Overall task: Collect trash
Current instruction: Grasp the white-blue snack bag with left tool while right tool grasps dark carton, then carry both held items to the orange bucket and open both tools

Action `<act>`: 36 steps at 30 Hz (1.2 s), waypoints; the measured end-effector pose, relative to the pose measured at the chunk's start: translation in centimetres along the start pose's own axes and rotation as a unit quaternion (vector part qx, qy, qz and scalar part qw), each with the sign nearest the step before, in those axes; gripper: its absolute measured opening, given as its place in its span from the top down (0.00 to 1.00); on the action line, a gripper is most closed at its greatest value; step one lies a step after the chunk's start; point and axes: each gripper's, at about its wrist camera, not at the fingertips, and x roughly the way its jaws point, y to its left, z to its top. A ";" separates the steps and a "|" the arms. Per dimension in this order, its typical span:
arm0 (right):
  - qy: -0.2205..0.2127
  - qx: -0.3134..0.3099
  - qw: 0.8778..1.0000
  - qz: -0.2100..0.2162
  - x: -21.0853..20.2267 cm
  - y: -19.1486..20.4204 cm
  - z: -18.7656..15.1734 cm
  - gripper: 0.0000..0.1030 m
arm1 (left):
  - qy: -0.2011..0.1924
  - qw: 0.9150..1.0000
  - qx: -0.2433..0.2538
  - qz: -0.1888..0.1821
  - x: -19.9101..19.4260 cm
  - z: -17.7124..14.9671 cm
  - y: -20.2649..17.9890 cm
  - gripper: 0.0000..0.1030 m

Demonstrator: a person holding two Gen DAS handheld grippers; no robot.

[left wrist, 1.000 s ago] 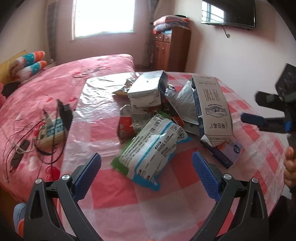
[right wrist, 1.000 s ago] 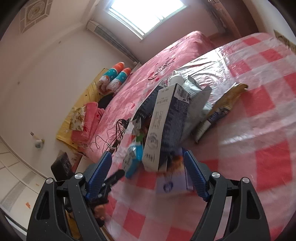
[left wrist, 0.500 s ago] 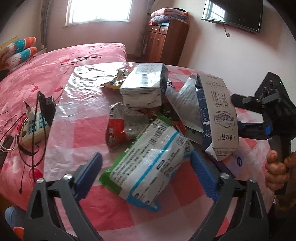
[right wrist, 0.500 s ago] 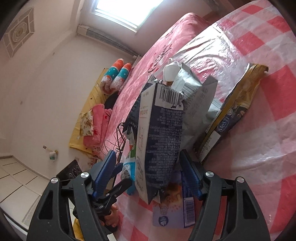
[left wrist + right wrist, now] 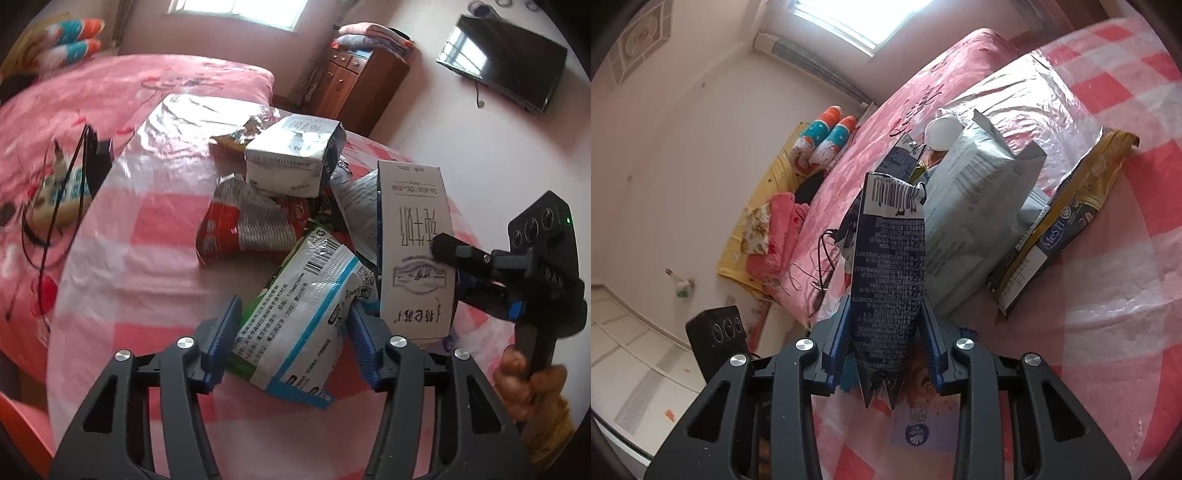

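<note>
Trash lies piled on a round table with a pink checked cloth (image 5: 155,280). My left gripper (image 5: 293,339) is shut on a green, white and blue snack bag (image 5: 306,317), one finger on each side. My right gripper (image 5: 886,343) is shut on a tall white and dark blue milk carton (image 5: 890,280), which also shows in the left wrist view (image 5: 413,251) with the right gripper (image 5: 509,273) behind it. A red and silver wrapper (image 5: 247,229) and a white carton (image 5: 291,158) lie further back.
A gold snack bag (image 5: 1067,225) and a grey-white bag (image 5: 971,206) lie beyond the milk carton. A flat packet (image 5: 919,424) lies under it. A power strip with cables (image 5: 62,195) sits on the pink bed at left. A wooden dresser (image 5: 354,88) stands behind.
Both grippers moved in and closed: the left on the snack bag, the right on the milk carton. Both were open a second ago.
</note>
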 end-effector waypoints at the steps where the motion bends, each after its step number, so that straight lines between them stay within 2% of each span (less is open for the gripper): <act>1: -0.001 -0.004 1.000 -0.004 0.0 0.4 -0.2 0.65 | 0.000 1.000 -0.005 -0.002 -0.1 -0.3 -0.1 0.46; 12: -0.019 -0.007 1.000 0.011 -2.7 1.6 -1.0 0.65 | -0.019 0.998 -0.061 -0.029 -3.1 -2.7 -0.2 0.49; 20: 0.016 -0.026 0.999 0.041 -1.6 4.4 -2.6 0.65 | -0.065 0.993 -0.095 -0.028 -8.0 -4.0 0.6 0.49; 28: 0.078 -0.070 0.990 0.093 2.1 11.0 -4.8 0.65 | -0.130 0.982 -0.136 0.021 -15.1 -7.1 4.3 0.49; 31: 0.111 -0.085 0.983 0.116 4.5 13.7 -5.8 0.65 | -0.153 0.975 -0.153 0.051 -18.3 -8.6 6.4 0.49; 34: 0.147 -0.102 0.975 0.130 7.7 16.3 -7.0 0.65 | -0.176 0.963 -0.176 0.101 -21.3 -10.5 9.1 0.49; 36: 0.171 -0.110 0.969 0.137 9.9 17.8 -8.1 0.65 | -0.182 0.956 -0.195 0.121 -22.6 -11.5 10.8 0.49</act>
